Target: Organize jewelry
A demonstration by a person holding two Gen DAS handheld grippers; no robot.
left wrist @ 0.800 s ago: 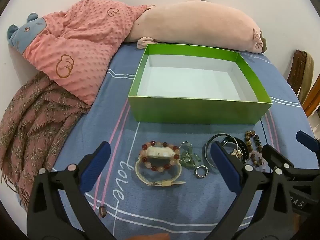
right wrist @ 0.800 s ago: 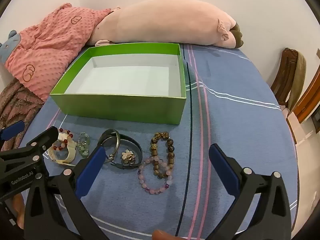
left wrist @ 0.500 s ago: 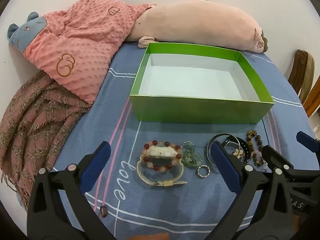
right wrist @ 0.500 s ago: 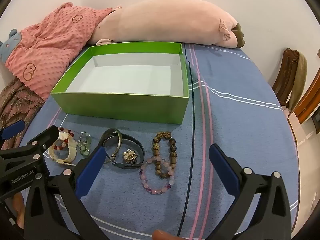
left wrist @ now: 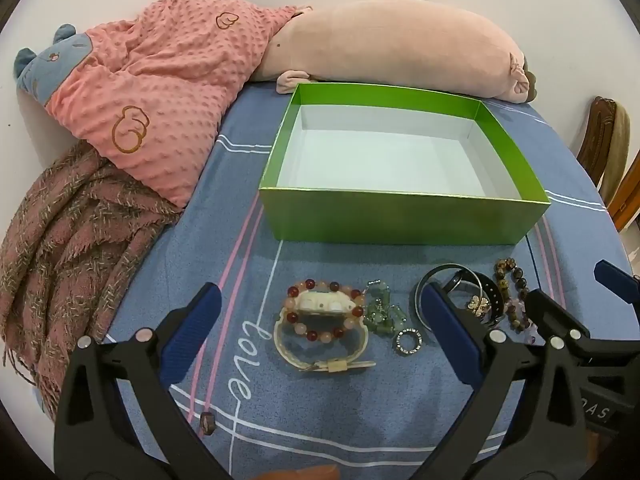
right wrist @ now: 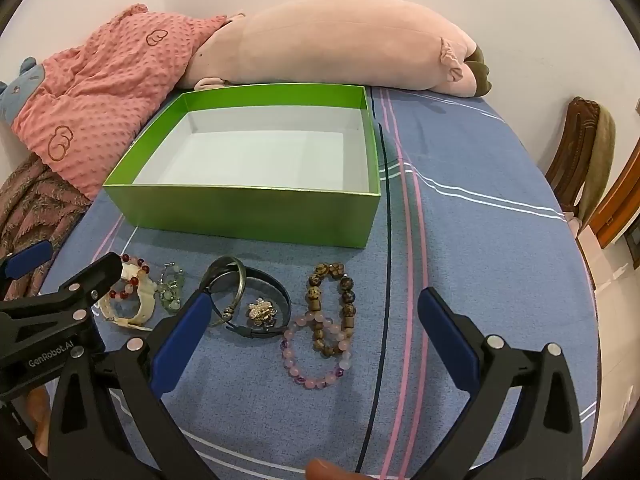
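An empty green box (left wrist: 404, 216) (right wrist: 256, 214) with a white inside stands on the blue bedsheet. In front of it lies a row of jewelry: a red and pink bead bracelet on a cream watch (left wrist: 322, 318) (right wrist: 132, 294), green earrings (left wrist: 382, 310) (right wrist: 171, 288), a small ring (left wrist: 409, 341), metal and black bangles (right wrist: 240, 292) with a gold flower charm (right wrist: 262, 311), a brown bead bracelet (right wrist: 332, 304) and a pink bead bracelet (right wrist: 316, 354). My left gripper (left wrist: 320, 324) is open above the watch. My right gripper (right wrist: 314, 328) is open above the bead bracelets.
A pink dotted cushion (left wrist: 160, 92), a long pink plush (left wrist: 400, 40) and a brown fringed blanket (left wrist: 60, 240) lie behind and left of the box. A wooden chair (right wrist: 580, 152) stands at the right. A small dark bead (left wrist: 207, 424) lies near the front.
Both grippers have drawn slightly nearer the jewelry, which sits lower in view. Nothing was taken hold of.
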